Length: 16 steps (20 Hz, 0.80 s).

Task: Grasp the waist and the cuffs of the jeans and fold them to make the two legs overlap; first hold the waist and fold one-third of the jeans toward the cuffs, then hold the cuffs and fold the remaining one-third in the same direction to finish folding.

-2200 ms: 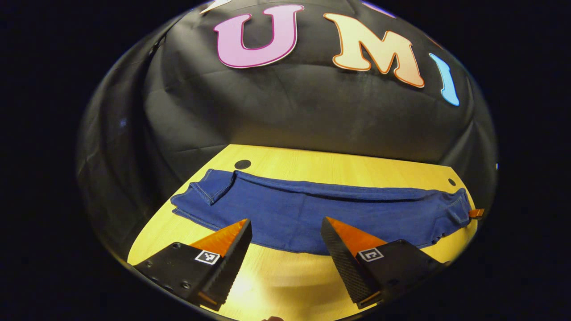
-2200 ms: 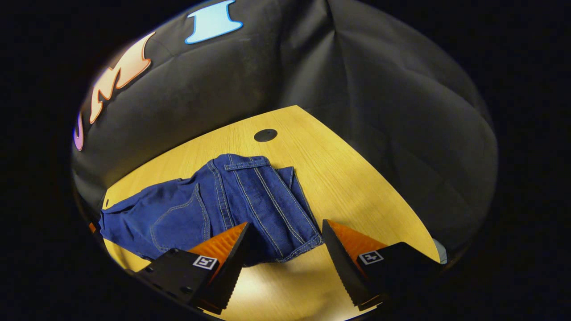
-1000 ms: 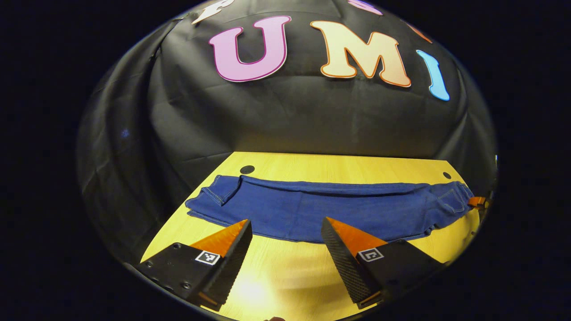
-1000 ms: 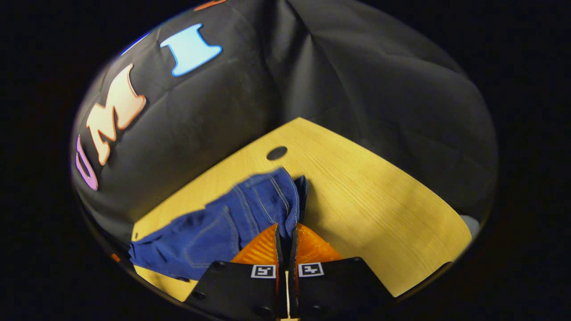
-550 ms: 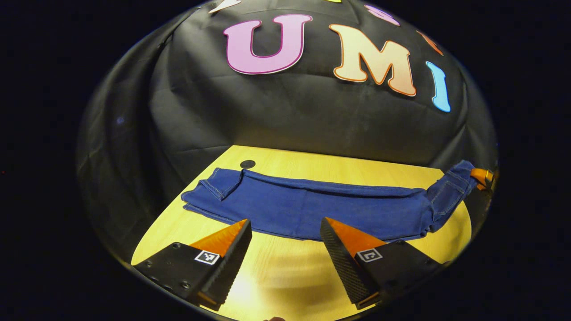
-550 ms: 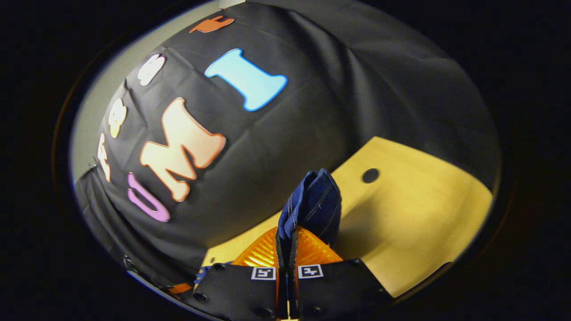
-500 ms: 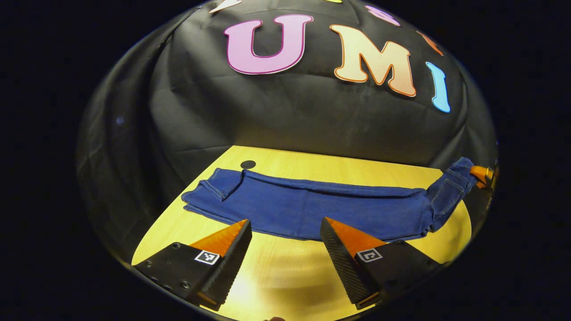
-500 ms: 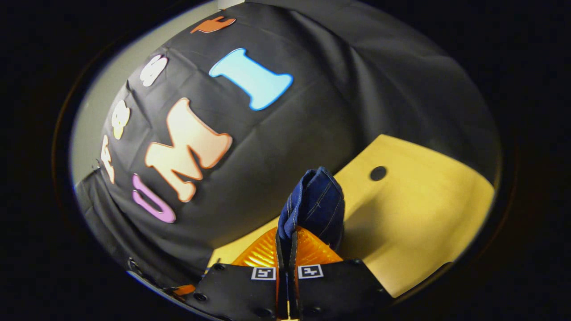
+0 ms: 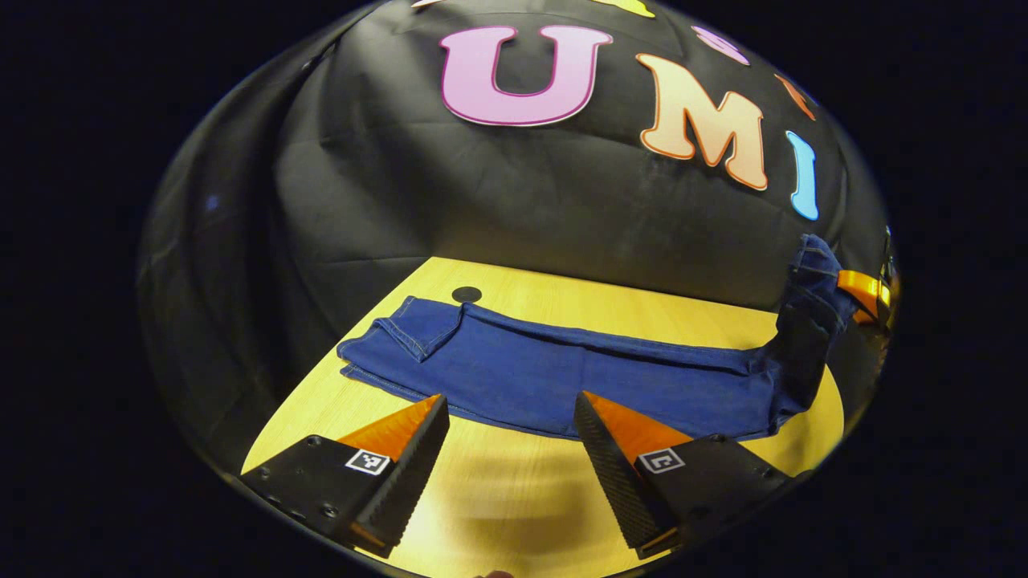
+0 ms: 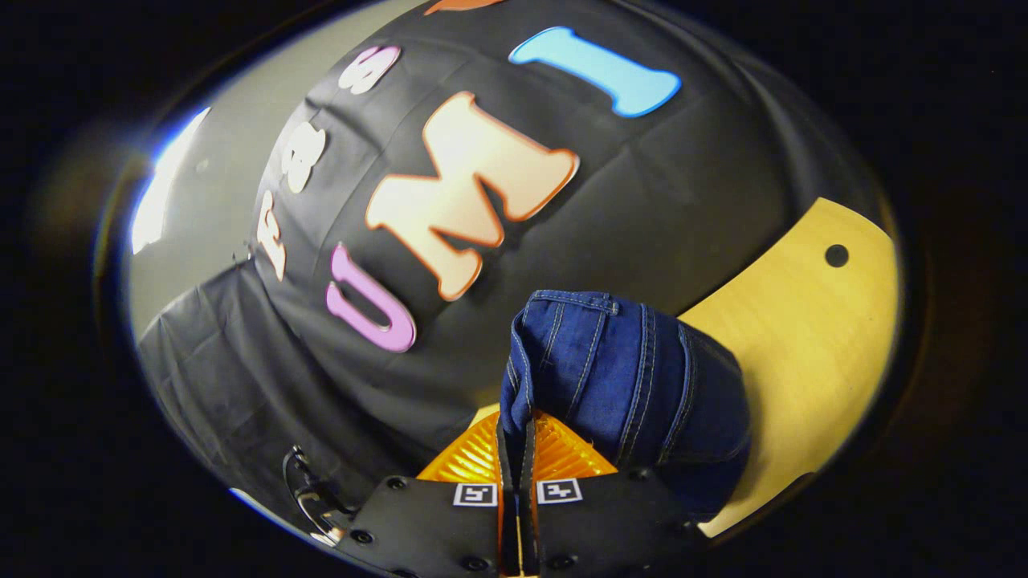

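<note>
The blue jeans (image 9: 562, 369) lie lengthwise across the wooden table (image 9: 514, 498), legs overlapped, cuffs (image 9: 401, 333) at the left. At the far right the waist end (image 9: 811, 281) is lifted off the table. My right gripper (image 10: 516, 437) is shut on that waist (image 10: 610, 361), whose denim bunches up over the fingers. The same gripper shows at the right edge of the left gripper view (image 9: 863, 291). My left gripper (image 9: 510, 421) hovers open over the table's near edge, just in front of the jeans' middle, with nothing between its fingers.
Small round holes sit in the table, one by the cuffs (image 9: 466, 295) and one at the far corner (image 10: 836, 255). Black cloth walls close in behind and beside the table. A cable (image 10: 309, 490) hangs at the lower left of the right gripper view.
My right gripper closed on the waist and raised it higher off the table, tilting upward. The left gripper stayed open and drifted only slightly.
</note>
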### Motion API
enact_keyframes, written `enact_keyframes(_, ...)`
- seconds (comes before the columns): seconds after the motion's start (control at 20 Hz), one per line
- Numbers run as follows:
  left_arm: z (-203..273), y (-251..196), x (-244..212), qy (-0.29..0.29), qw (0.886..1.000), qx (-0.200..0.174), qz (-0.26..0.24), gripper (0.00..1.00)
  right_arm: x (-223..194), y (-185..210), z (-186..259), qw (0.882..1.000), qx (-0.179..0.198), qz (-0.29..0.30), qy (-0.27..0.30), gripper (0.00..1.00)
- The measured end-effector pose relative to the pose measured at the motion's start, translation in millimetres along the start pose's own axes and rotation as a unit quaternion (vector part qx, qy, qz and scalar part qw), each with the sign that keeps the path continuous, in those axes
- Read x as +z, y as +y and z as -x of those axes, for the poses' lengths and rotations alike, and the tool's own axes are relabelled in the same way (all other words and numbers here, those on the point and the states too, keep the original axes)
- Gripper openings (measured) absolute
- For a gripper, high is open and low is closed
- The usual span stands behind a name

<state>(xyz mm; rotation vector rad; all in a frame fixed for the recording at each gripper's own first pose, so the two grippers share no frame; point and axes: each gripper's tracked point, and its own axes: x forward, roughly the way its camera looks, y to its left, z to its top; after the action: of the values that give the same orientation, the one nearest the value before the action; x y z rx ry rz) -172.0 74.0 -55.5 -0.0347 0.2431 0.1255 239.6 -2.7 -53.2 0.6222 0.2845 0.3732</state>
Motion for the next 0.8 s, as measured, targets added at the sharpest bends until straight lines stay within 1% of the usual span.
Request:
enact_keyframes(0.15,-3,17,-1,-0.001,1.0,0.003,0.001,0.96,-60,16,-41,0.998,0.001,0.014,0.054,0.03)
enact_keyframes(0.3,-5,35,4,-0.01,1.0,0.01,0.017,0.96,-124,30,-81,0.996,0.001,0.018,0.092,0.04)
enact_keyframes(0.35,-5,44,6,-0.014,1.0,0.014,0.023,0.95,-143,30,-92,0.994,-0.005,0.022,0.105,0.04)
enact_keyframes(0.45,-6,63,10,-0.022,0.999,0.027,0.034,0.96,-178,20,-114,0.99,-0.032,0.049,0.128,0.04)
enact_keyframes(0.5,-9,76,11,-0.025,0.998,0.036,0.037,0.96,-192,13,-117,0.988,-0.04,0.057,0.137,0.04)
enact_keyframes(0.6,-14,101,14,-0.03,0.997,0.057,0.039,0.96,-207,5,-119,0.985,-0.053,0.07,0.146,0.04)
enact_keyframes(0.65,-17,114,16,-0.034,0.996,0.066,0.041,0.96,-211,8,-120,0.986,-0.047,0.061,0.149,0.02)
enact_keyframes(0.7,-24,126,18,-0.039,0.996,0.074,0.044,0.95,-213,14,-121,0.986,-0.041,0.043,0.154,0.08)
enact_keyframes(0.75,-29,136,19,-0.044,0.995,0.078,0.051,0.95,-215,18,-120,0.986,-0.037,0.031,0.158,0.19)
enact_keyframes(0.8,-37,144,19,-0.045,0.994,0.08,0.06,0.95,-217,28,-118,0.987,-0.022,0.021,0.159,0.36)
